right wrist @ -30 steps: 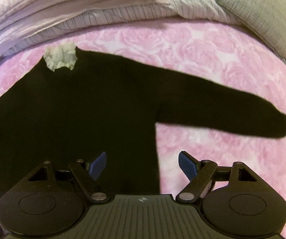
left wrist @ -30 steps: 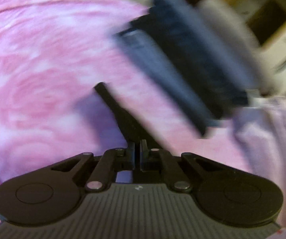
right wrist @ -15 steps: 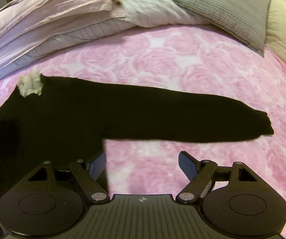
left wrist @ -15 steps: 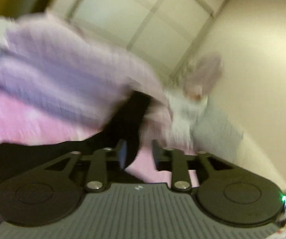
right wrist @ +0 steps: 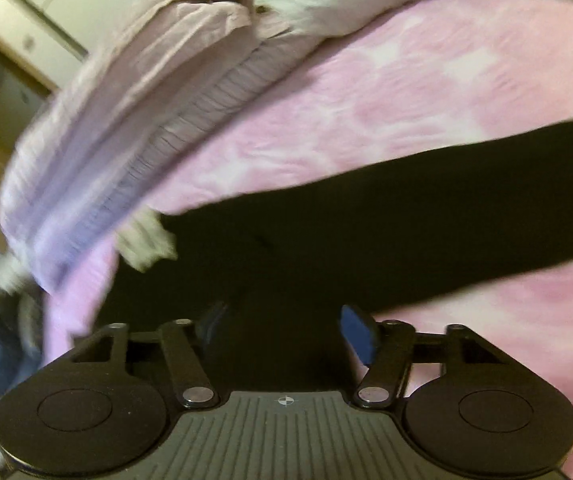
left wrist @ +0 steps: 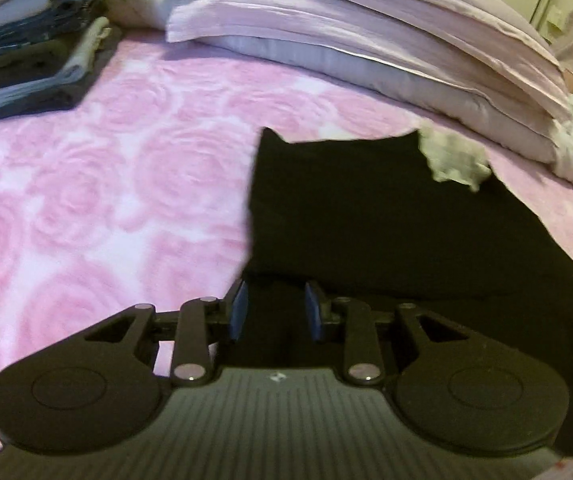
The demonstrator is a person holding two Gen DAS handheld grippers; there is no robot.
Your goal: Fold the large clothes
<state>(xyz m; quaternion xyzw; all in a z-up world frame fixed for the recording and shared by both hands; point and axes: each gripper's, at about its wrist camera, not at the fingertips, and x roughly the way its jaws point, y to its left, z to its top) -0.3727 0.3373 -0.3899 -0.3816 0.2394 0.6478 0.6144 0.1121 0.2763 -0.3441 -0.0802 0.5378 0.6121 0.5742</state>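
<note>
Left wrist view: we see our left gripper (left wrist: 274,312) slightly open, empty, over the black sweater (left wrist: 366,216) on the pink bed (left wrist: 86,200), one sleeve now folded in. Right gripper (right wrist: 290,332), empty, has just been closing above the other sleeve (right wrist: 466,216).

I see my pink rose-patterned blanket (left wrist: 118,184) spread flat beneath everything. Folded lilac bedding (left wrist: 366,28) is stacked along its far edge. A pile of folded clothes (left wrist: 30,40), denim among them, sits at the far left corner.
</note>
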